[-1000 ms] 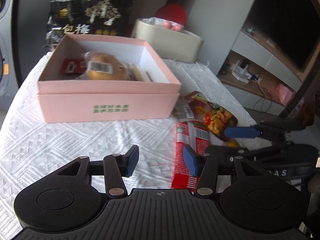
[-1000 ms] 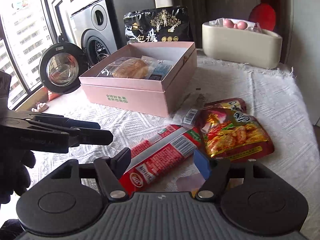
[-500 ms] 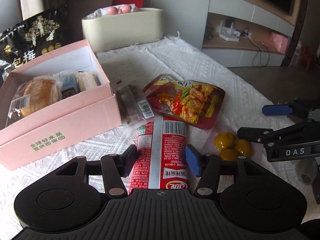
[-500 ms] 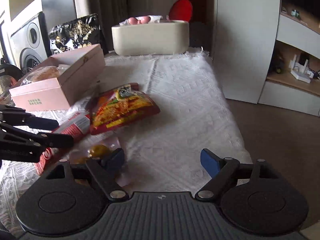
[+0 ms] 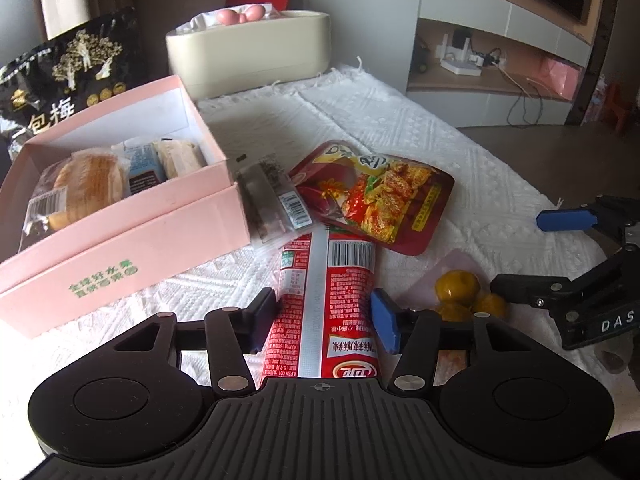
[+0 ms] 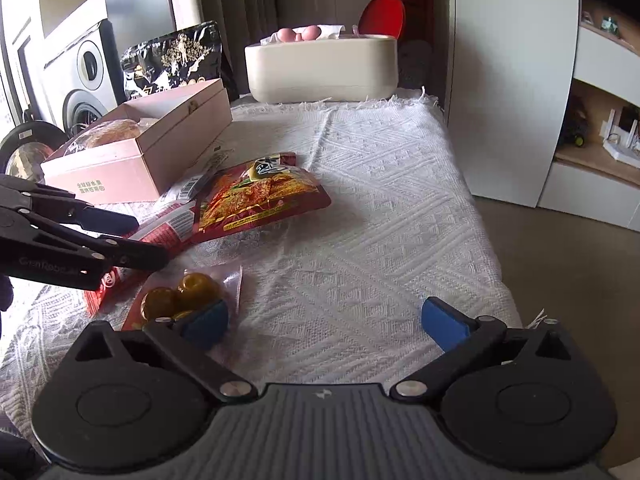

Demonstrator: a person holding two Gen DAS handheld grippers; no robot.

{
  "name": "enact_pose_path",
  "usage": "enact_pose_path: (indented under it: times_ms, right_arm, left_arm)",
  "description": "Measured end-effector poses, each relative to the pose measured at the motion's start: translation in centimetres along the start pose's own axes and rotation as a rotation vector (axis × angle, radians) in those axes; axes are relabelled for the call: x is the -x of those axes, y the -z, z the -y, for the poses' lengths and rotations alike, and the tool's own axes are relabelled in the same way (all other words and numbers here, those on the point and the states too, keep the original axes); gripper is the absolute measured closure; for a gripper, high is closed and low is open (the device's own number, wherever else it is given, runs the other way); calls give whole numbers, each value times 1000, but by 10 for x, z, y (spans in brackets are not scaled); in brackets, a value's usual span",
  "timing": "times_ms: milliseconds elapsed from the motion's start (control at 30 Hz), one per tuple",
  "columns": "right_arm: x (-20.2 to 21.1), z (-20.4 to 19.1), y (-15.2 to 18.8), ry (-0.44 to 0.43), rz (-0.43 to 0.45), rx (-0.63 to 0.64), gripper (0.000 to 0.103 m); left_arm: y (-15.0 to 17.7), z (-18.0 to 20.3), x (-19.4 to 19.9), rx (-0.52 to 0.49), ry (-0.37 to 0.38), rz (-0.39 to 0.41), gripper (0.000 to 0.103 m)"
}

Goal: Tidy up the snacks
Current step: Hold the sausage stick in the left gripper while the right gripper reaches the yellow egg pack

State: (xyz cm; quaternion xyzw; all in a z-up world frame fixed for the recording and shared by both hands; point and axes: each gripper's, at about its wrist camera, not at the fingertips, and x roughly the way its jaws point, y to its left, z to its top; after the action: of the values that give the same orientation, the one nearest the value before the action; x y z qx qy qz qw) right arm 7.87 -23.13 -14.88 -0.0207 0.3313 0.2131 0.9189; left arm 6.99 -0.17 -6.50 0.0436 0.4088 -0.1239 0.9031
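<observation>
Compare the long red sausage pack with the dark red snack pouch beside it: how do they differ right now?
The long red sausage pack is narrow, bright red, with a silver seam; the dark red snack pouch is broad, with a food photo. The sausage pack sits between the open left gripper fingers; the pouch lies untouched. Both lie on the white cloth, outside the pink box.

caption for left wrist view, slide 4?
Open left gripper straddles a red snack pack on the white cloth, beside the pink box.

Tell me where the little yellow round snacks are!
The yellow round snacks lie in a clear packet on the white cloth, just right of the long red packet, below the big red pouch, near the right tool.
</observation>
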Motion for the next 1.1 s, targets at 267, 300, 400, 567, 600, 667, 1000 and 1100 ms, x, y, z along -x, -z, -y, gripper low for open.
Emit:
enact_pose_path:
  times_ms: [267,300,400,567,600,667,1000,1100]
  right_arm:
    - [14,-29,-27,12,83,159,10]
    - [14,-37,-34,-15,96,165,10]
    - [-1,-64,-59,-92,112,155,11]
    - [-58,-106,-86,-120,38,196,39]
    - [-69,-110,-90,-122,14,197,40]
    - [-86,-117,-93,-102,-26,204,49]
    - [-46,-111,-63,-166,-161,227,98]
    - [-26,-114,-45,-174,-158,276,98]
  left_arm:
    - [45,-54,50,213,-85,25,49]
    - [48,-62,53,244,-113,30,49]
    - [54,-84,57,345,-128,47,50]
    - [59,-88,58,346,-104,65,49]
    - [61,-87,58,340,-104,71,49]
    - [64,-85,58,336,-104,86,49]
    - [74,-84,58,351,-83,134,49]
    - [74,-82,57,343,-88,133,49]
